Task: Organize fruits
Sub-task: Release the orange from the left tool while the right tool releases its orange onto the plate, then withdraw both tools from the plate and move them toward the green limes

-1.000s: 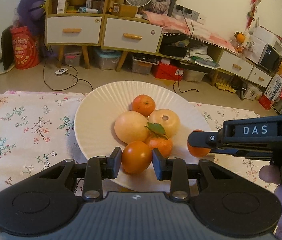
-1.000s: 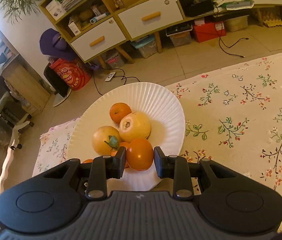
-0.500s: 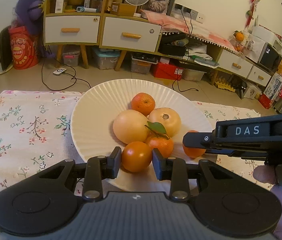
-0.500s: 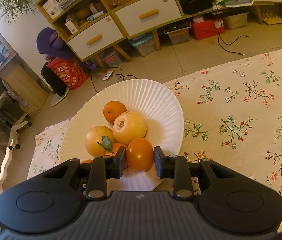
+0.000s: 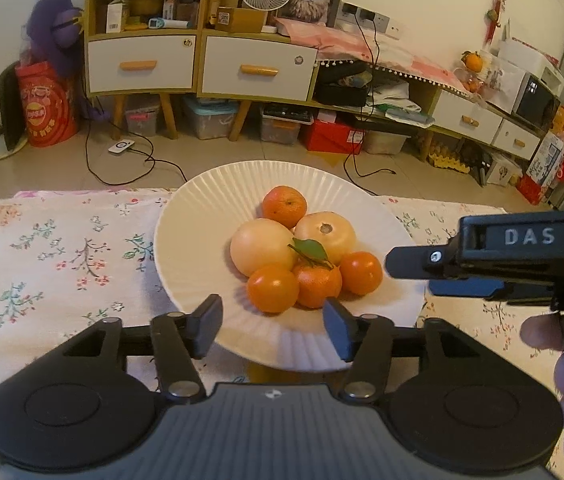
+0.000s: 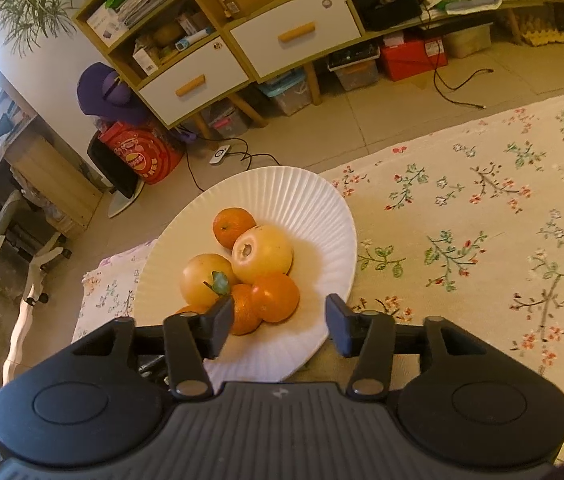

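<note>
A white ribbed plate (image 5: 201, 216) sits on the floral cloth and holds several fruits: two pale yellow round fruits (image 5: 261, 246), a far tangerine (image 5: 284, 206), a leafed tangerine (image 5: 318, 282), and two oranges at the front (image 5: 273, 288) (image 5: 361, 267). My left gripper (image 5: 273, 326) is open and empty just behind the front orange. My right gripper (image 6: 277, 322) is open and empty over the plate's (image 6: 314, 200) near rim, just behind an orange (image 6: 275, 298). The right gripper's side shows at the right of the left wrist view (image 5: 482, 256).
The floral tablecloth (image 6: 482, 220) covers the table to the right of the plate and to its left (image 5: 61, 248). Beyond the table edge lie the floor, cables, cabinets with drawers (image 5: 259, 68) and a red bag (image 5: 43, 110).
Both grippers opened and let go of their oranges, which now rest on the plate at the front of the pile. Both grippers drew back slightly.
</note>
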Demonstrator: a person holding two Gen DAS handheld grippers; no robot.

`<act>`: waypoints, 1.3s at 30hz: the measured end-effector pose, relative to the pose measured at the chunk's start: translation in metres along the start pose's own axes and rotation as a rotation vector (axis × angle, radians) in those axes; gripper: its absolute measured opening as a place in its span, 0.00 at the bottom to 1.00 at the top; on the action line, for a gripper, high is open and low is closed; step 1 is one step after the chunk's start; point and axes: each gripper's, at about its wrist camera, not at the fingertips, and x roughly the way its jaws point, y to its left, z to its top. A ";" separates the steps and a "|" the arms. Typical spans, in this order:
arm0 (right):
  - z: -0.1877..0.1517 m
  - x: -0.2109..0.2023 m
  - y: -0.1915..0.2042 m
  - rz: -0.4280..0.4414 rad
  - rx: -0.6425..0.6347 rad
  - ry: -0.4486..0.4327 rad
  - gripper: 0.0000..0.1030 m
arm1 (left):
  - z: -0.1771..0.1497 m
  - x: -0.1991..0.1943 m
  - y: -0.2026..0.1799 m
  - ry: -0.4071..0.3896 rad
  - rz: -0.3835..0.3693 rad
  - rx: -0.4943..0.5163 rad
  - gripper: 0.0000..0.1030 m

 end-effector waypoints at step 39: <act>-0.055 -0.076 0.004 -0.047 -0.183 0.006 0.92 | -0.059 -0.078 0.016 0.150 -0.003 0.030 0.80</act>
